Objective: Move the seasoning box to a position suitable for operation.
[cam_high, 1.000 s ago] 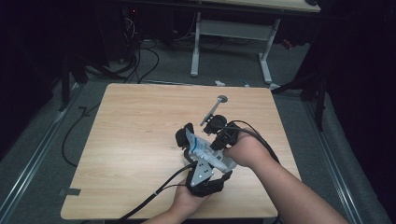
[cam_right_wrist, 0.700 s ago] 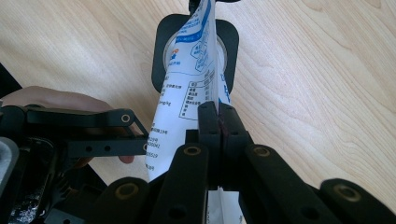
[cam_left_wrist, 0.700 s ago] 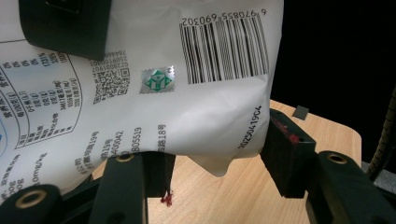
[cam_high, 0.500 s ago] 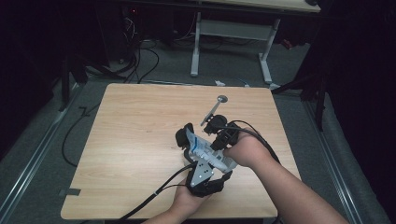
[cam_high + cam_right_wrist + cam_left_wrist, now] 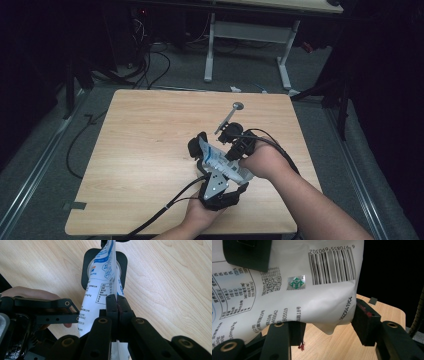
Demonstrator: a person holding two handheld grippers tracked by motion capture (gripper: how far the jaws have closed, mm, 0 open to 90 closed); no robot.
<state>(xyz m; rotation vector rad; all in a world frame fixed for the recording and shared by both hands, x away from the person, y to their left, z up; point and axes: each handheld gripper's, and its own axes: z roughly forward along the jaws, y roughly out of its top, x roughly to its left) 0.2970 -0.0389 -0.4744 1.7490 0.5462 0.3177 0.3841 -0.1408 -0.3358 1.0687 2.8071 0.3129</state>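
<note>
On my left side, my left gripper sits over the middle of the wooden table, with my hand below it near the table's near edge. Its jaws stand apart around the lower corner of the white printed pouch. In the left gripper view one pad sits under the pouch's bottom edge and the other is just beside the seam by the date code, with a gap showing, so I would call it released, not yet biting.

The pouch hangs in the air between my two grippers, above the table, barcode and small print facing my left camera. It looks like a thin film sachet: light, soft, creased where it bends, and probably slick. I judge the flat sealed edges the best place to hold, since the belly would buckle and slide.

Further right, my right gripper is clenched on the pouch's edge. In the right gripper view its two jaws meet with the film pinched between them, and the pouch runs away from them towards a black-rimmed round thing that I cannot identify. My right forearm comes in from the lower right, wrist bent inward over the table. Beyond that gripper a metal spoon lies on the table.
</note>
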